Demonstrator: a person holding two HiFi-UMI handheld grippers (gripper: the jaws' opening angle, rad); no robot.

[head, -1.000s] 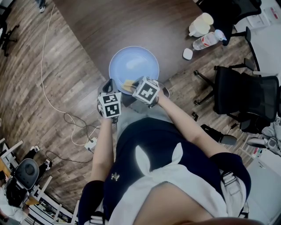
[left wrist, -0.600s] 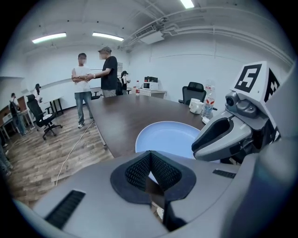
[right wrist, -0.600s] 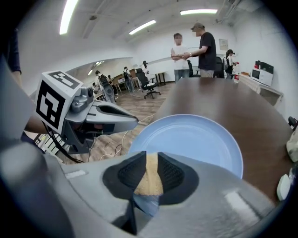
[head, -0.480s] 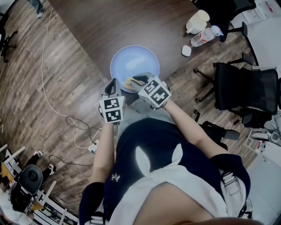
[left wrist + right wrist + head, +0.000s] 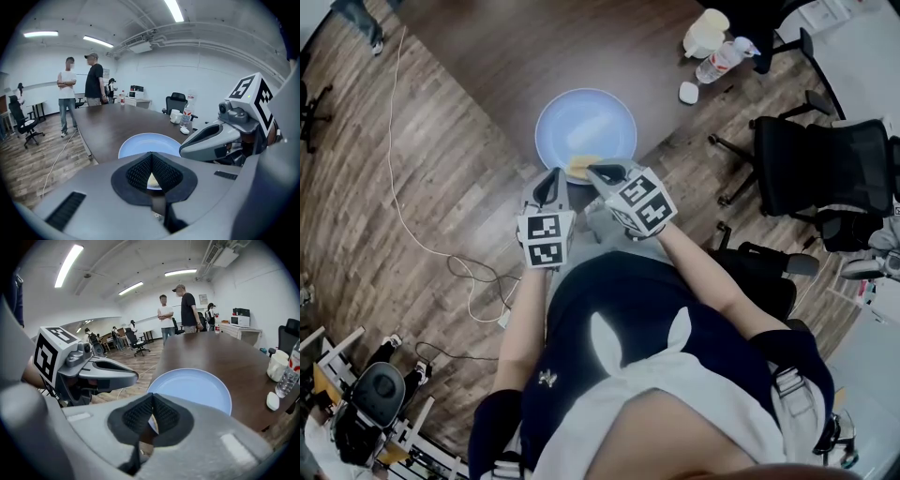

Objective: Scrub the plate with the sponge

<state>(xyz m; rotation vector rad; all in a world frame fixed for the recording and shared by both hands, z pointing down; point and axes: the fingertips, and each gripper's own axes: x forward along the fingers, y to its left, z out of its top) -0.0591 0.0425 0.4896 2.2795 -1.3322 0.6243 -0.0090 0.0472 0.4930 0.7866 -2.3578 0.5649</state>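
A pale blue plate [image 5: 584, 122] sits on the dark wooden table, close to its near edge. A yellow sponge [image 5: 584, 167] lies on the plate's near rim. My right gripper [image 5: 598, 172] hovers just in front of the sponge, shut and empty. My left gripper [image 5: 553, 178] is beside it to the left, off the plate over the table edge, also shut with nothing in it. In the left gripper view the plate [image 5: 149, 142] and a bit of the sponge [image 5: 153, 180] show past the closed pads [image 5: 140, 171]. The right gripper view shows the plate [image 5: 192, 387] ahead.
A white cup [image 5: 705, 39], a water bottle [image 5: 719, 58] and a small white lid [image 5: 688, 92] stand at the table's far right. Black office chairs [image 5: 825, 169] are to the right. A white cable [image 5: 403, 206] runs over the wooden floor. Two people [image 5: 96, 79] stand far off.
Both grippers have drawn back toward the body, the right one away from the plate's near rim. The sponge stays lying on the plate.
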